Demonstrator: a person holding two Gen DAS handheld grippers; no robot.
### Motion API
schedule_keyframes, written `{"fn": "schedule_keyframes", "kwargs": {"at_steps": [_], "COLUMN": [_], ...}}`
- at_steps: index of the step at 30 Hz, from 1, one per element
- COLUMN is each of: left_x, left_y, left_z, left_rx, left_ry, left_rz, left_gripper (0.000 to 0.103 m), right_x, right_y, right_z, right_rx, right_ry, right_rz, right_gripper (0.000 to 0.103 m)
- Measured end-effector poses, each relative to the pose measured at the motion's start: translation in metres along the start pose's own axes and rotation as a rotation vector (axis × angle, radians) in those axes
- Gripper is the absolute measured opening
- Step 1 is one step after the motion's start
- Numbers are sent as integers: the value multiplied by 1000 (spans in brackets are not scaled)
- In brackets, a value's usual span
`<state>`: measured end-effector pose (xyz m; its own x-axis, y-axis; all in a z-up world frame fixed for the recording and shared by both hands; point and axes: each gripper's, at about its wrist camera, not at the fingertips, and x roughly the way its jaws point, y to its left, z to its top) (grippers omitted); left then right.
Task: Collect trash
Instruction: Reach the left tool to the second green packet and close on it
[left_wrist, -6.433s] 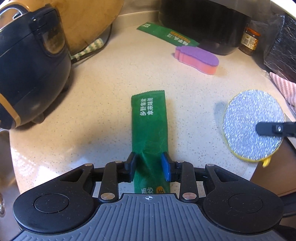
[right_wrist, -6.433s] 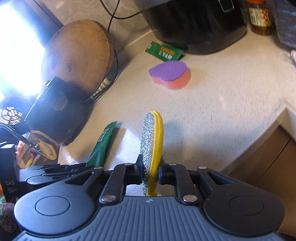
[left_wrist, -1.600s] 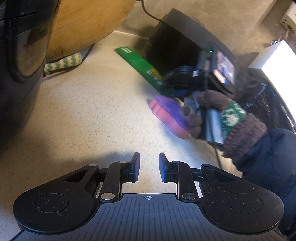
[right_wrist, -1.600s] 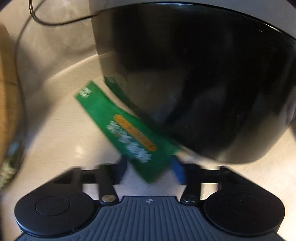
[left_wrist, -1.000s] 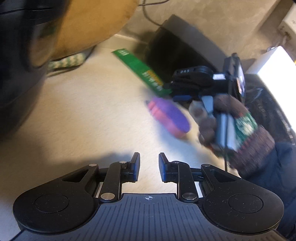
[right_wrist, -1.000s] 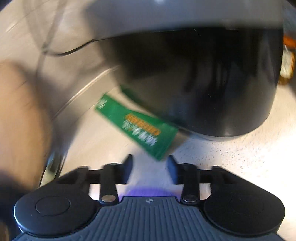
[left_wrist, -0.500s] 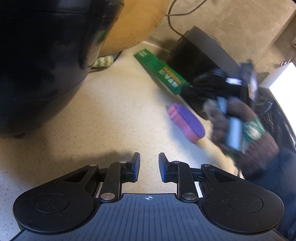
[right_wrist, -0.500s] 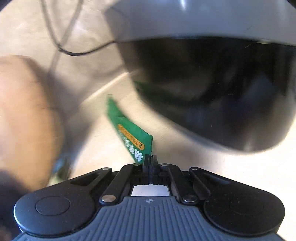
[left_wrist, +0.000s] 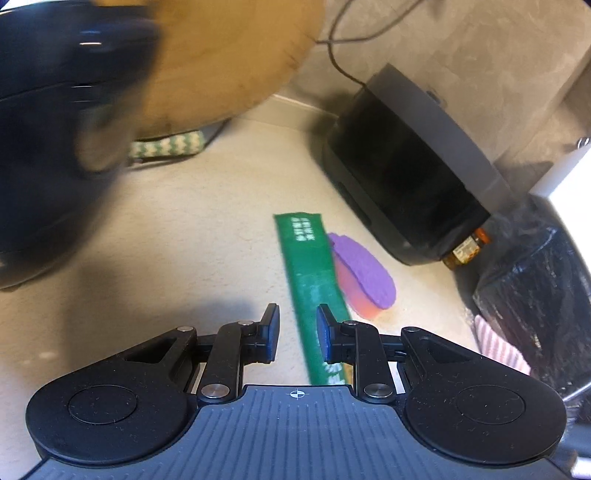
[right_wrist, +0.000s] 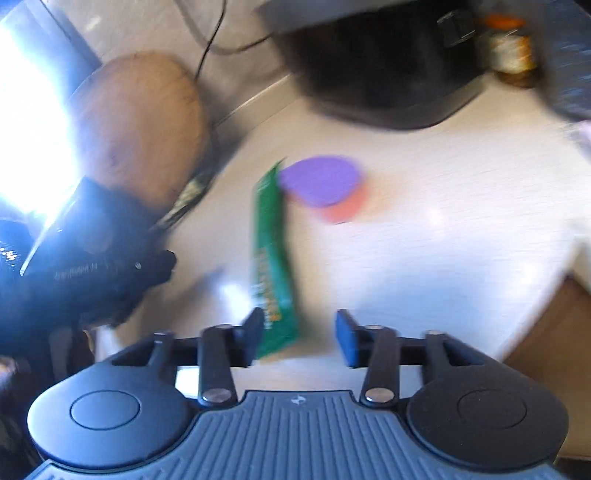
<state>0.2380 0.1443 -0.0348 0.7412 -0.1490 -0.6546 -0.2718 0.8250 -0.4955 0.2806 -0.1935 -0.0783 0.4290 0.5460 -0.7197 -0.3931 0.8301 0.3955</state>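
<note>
At frame centre, the green wrapper (right_wrist: 274, 258) lies between the right gripper (right_wrist: 300, 334) jaws, which have just been opening, released. Left gripper (left_wrist: 297, 332) open; wrapper (left_wrist: 310, 273) beside purple sponge (left_wrist: 364, 273).

Green wrapper (right_wrist: 273, 266) dragged from appliance to beside sponge (right_wrist: 321, 181); right tongs (right_wrist: 300, 338) just reopened, wrapper loose between.
</note>
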Motion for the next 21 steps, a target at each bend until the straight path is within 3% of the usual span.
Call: {"fn": "schedule_keyframes", "kwargs": {"at_steps": [6, 12, 16, 21], "left_x": [47, 96, 95, 82], "left_y": [-70, -113, -106, -88], "left_z": [-3, -23, -31, -29], "left_rx": [192, 456, 485, 453], "left_ry": [35, 71, 86, 100], "left_rz": [130, 343, 378, 387], "left_gripper": [25, 28, 33, 33], "right_x": [-33, -57, -73, -70], "right_y": [-35, -61, -74, -92], "right_z": [-22, -41, -47, -41], "right_rx": [-36, -54, -80, -36], "right_ry": [-63, -127, -161, -145], "right_rz": [-225, -325, -416, -427], "right_gripper": [53, 62, 67, 68]}}
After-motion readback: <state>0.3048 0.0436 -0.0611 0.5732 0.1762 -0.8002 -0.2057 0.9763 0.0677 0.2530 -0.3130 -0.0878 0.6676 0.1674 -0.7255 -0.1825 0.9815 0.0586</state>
